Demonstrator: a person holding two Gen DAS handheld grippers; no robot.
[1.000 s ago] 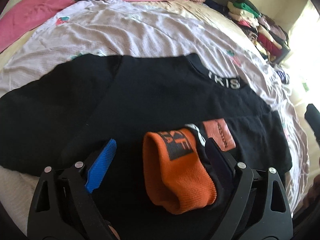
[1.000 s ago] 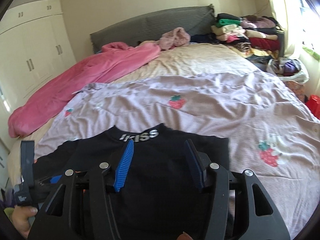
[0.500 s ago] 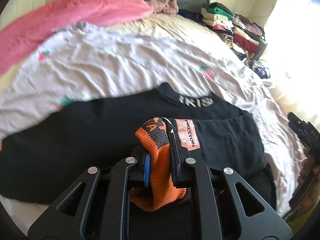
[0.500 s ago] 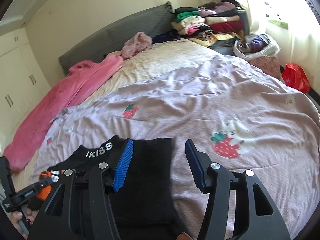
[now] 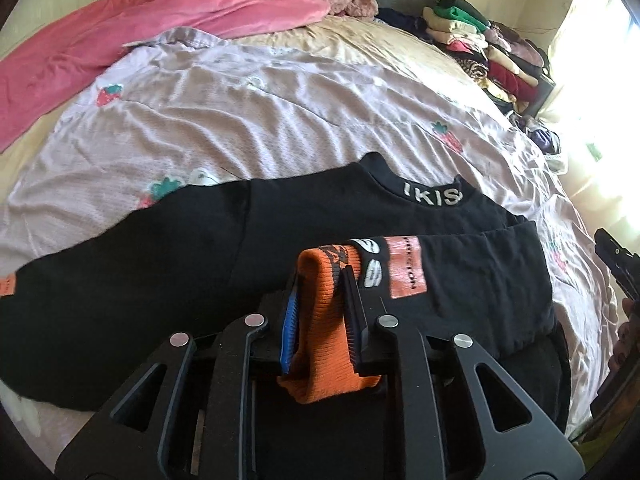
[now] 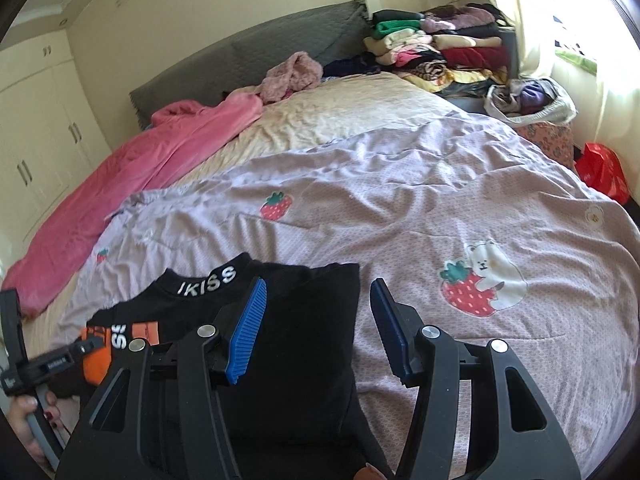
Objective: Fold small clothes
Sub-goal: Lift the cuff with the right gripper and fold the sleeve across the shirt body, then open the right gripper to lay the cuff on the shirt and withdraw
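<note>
A black long-sleeved top [image 5: 160, 280] with an "IKISS" collar [image 5: 432, 198] lies spread on the bed, its right sleeve folded across the body. My left gripper [image 5: 322, 280] pinches that sleeve's orange cuff [image 5: 320, 344] between its blue pads and holds it a little above the top; its jaws are opening slightly, with the cuff still pressed between them. My right gripper [image 6: 319, 286] stands open over the top's folded right edge [image 6: 320, 340], nothing between its fingers. The right wrist view also shows the left gripper [image 6: 48, 364], with a hand on it, and the cuff [image 6: 96, 364].
A lilac strawberry-print sheet [image 6: 400, 200] covers the bed. A pink blanket [image 5: 160, 12] lies along the far left. Stacked folded clothes [image 6: 440, 44] sit at the far right by the headboard, with a basket [image 6: 532, 100] and a red bag [image 6: 604, 172] beside the bed.
My left gripper closed on the orange cuff and raised it off the top. My right gripper slid right, from the middle of the top to its right edge, and stayed open.
</note>
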